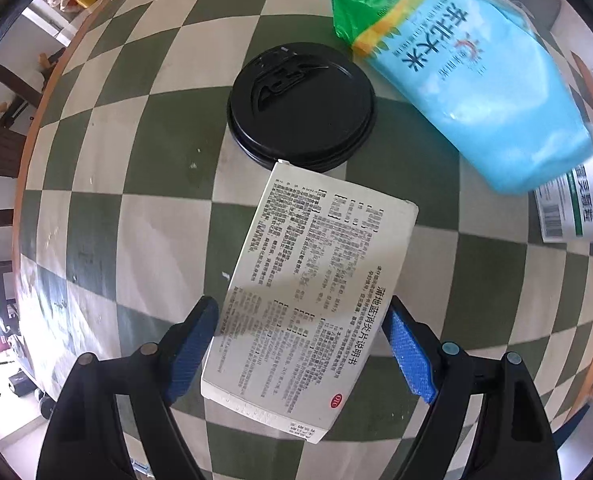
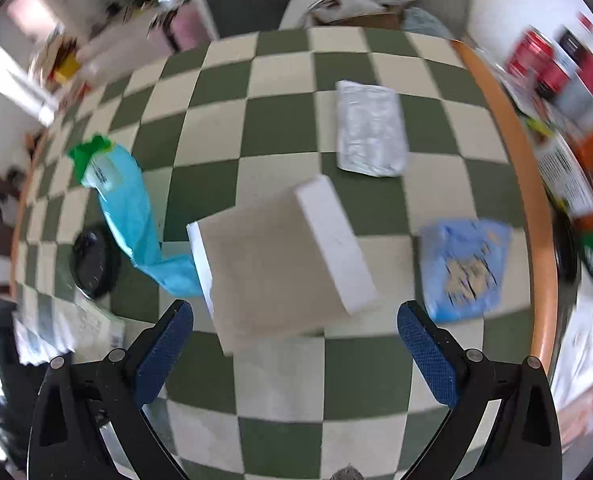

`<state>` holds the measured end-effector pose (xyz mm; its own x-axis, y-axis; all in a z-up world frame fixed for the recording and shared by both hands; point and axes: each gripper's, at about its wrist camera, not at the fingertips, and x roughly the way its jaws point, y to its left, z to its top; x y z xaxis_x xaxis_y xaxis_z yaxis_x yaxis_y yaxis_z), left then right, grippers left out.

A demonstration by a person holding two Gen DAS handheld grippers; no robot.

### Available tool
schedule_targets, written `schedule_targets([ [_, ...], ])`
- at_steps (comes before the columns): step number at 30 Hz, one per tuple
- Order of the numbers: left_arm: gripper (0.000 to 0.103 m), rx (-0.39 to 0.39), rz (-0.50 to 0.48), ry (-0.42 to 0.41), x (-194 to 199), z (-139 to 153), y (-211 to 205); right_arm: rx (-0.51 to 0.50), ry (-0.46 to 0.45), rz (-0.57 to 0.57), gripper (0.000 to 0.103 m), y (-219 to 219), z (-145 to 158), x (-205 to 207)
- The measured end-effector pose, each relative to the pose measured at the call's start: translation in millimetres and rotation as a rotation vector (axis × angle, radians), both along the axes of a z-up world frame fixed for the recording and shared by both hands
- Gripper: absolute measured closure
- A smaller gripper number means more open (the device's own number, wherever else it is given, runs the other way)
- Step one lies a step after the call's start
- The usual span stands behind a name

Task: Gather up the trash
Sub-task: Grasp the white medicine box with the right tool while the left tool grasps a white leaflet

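Note:
In the left wrist view a white medicine box (image 1: 308,304) with black print lies on the checkered table between the fingers of my open left gripper (image 1: 302,344). A black cup lid (image 1: 301,106) lies just beyond it, and a blue and green rice bag (image 1: 468,76) at the upper right. In the right wrist view my right gripper (image 2: 296,340) is open above a plain white box (image 2: 280,264), which sits just ahead of the fingertips. A silver foil packet (image 2: 370,128) and a blue wrapper (image 2: 464,268) lie beyond and to the right. The rice bag (image 2: 132,216) and lid (image 2: 94,262) show at the left.
The round table has a green and cream checkered cloth (image 2: 280,116) and an orange rim (image 2: 536,240). Another printed white box (image 1: 572,208) lies at the right of the left wrist view. Red cans and cartons (image 2: 552,68) stand off the table at the right.

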<state>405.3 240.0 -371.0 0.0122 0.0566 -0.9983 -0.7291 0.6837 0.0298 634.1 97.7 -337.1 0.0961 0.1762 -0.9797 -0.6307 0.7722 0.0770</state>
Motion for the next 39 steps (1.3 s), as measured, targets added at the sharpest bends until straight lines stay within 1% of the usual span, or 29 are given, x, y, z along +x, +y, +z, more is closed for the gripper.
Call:
schedule_targets([
  [1,0.021,0.003,0.001,0.001,0,0,2,-0.017,0.006,0.024,0.0,6,-4,0],
  [2,0.021,0.003,0.001,-0.001,-8,1,-9,-0.054,0.006,0.049,0.0,14,-12,1],
  [5,0.021,0.005,-0.003,-0.006,-11,2,-9,-0.085,0.001,0.05,0.001,16,-27,-2],
  [6,0.022,0.009,-0.006,-0.01,-15,3,-8,-0.086,0.002,0.039,0.008,15,-29,-1],
  [7,0.022,0.014,-0.008,-0.012,-16,3,-1,-0.077,-0.004,0.026,0.012,13,-27,-1],
  [8,0.022,0.022,-0.013,-0.016,-23,11,5,-0.065,-0.012,0.015,0.014,11,-24,-2],
  [9,0.022,0.03,-0.018,-0.022,-26,16,4,-0.064,-0.017,0.003,0.015,9,-22,-4],
  [10,0.022,0.038,-0.021,-0.026,-28,22,-15,-0.058,-0.021,-0.006,0.016,6,-19,-6],
  [14,0.022,0.071,-0.051,-0.045,-37,44,-24,-0.029,-0.038,-0.061,0.017,-12,-4,-20],
  [16,0.022,0.082,-0.06,-0.062,-43,54,-28,-0.016,-0.041,-0.079,0.017,-22,4,-34],
  [19,0.022,0.083,-0.067,-0.089,-63,70,-34,0.009,-0.028,-0.099,0.017,-36,17,-58],
  [22,0.023,0.074,-0.071,-0.123,-90,85,-39,0.036,-0.009,-0.117,0.017,-53,28,-87],
  [23,0.026,0.068,-0.073,-0.141,-103,91,-42,0.045,-0.003,-0.121,0.017,-59,32,-98],
  [24,0.037,0.064,-0.075,-0.148,-113,84,-47,0.051,-0.002,-0.122,0.017,-64,36,-110],
  [25,0.04,0.055,-0.078,-0.159,-125,84,-51,0.058,-0.001,-0.123,0.017,-70,41,-124],
  [26,0.04,0.044,-0.082,-0.17,-141,87,-55,0.066,0.001,-0.127,0.017,-75,45,-138],
  [27,0.04,0.033,-0.09,-0.171,-152,82,-58,0.074,0.002,-0.131,0.017,-80,50,-153],
  [28,0.04,0.009,-0.109,-0.162,-154,64,-59,0.078,0.002,-0.131,0.017,-84,53,-164],
  [30,0.039,-0.027,-0.141,-0.14,-171,45,-63,0.079,-0.007,-0.13,0.017,-91,57,-194],
  [31,0.039,-0.032,-0.147,-0.133,-176,38,-63,0.075,-0.011,-0.131,0.017,-93,57,-210],
  [33,0.039,-0.088,-0.169,-0.14,-183,25,-62,0.066,-0.016,-0.14,0.017,-98,53,-236],
  [34,0.037,-0.1,-0.175,-0.15,-185,23,-62,0.065,-0.019,-0.145,0.017,-100,51,-246],
  [35,0.037,-0.098,-0.199,-0.162,-183,20,-62,0.061,-0.025,-0.148,0.017,-101,50,-255],
  [36,0.037,-0.086,-0.225,-0.153,-180,19,-64,0.057,-0.038,-0.161,0.017,-104,49,-264],
  [38,0.037,-0.075,-0.301,-0.111,-170,12,-70,0.056,-0.052,-0.193,0.017,-111,47,-275],
  [39,0.033,-0.056,-0.341,-0.077,-163,9,-74,0.059,-0.039,-0.207,0.017,-114,45,-277],
])
